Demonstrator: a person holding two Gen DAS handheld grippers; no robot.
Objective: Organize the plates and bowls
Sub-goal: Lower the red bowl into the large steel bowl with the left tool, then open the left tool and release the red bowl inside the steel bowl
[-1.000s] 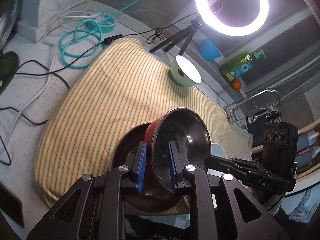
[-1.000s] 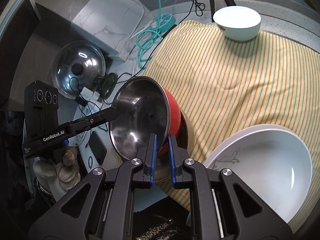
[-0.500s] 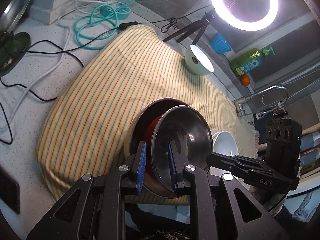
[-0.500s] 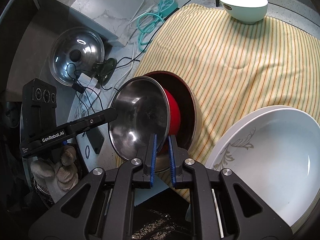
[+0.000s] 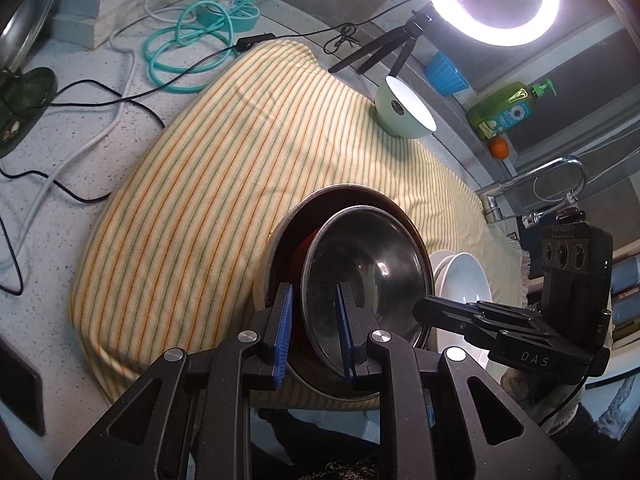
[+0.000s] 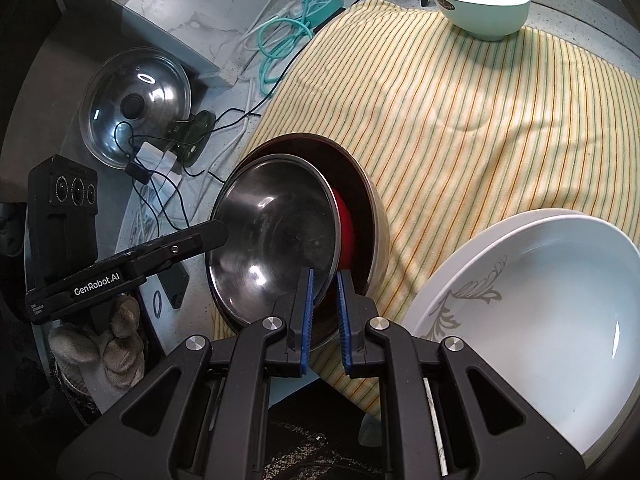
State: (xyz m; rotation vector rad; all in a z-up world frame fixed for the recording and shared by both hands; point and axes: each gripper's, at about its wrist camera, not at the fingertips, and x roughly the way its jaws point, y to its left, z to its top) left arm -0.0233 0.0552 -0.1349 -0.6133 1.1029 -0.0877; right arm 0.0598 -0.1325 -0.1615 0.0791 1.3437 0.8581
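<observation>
A red bowl with a steel inside (image 5: 366, 270) (image 6: 276, 236) rests tilted inside a larger steel bowl (image 5: 280, 240) (image 6: 372, 208) at the near edge of the striped cloth (image 5: 224, 184). My left gripper (image 5: 312, 320) is shut on the red bowl's rim. My right gripper (image 6: 323, 304) is shut on the same rim from the other side. A stack of white bowls (image 6: 540, 312) (image 5: 464, 284) lies on the cloth to the right. A pale green bowl (image 5: 404, 108) (image 6: 480, 4) sits at the cloth's far edge.
Cables and a teal power strip (image 5: 228, 12) lie on the counter beyond the cloth. A ring light on a tripod (image 5: 488, 0), a blue cup (image 5: 444, 74), soap bottle (image 5: 508, 110) and tap (image 5: 532, 184) stand at the back right. A glass pot lid (image 6: 136, 104) leans at the left.
The red bowl, held by both grippers, has gone down into the larger steel bowl. Both grippers moved with it, and the left jaws stand slightly wider.
</observation>
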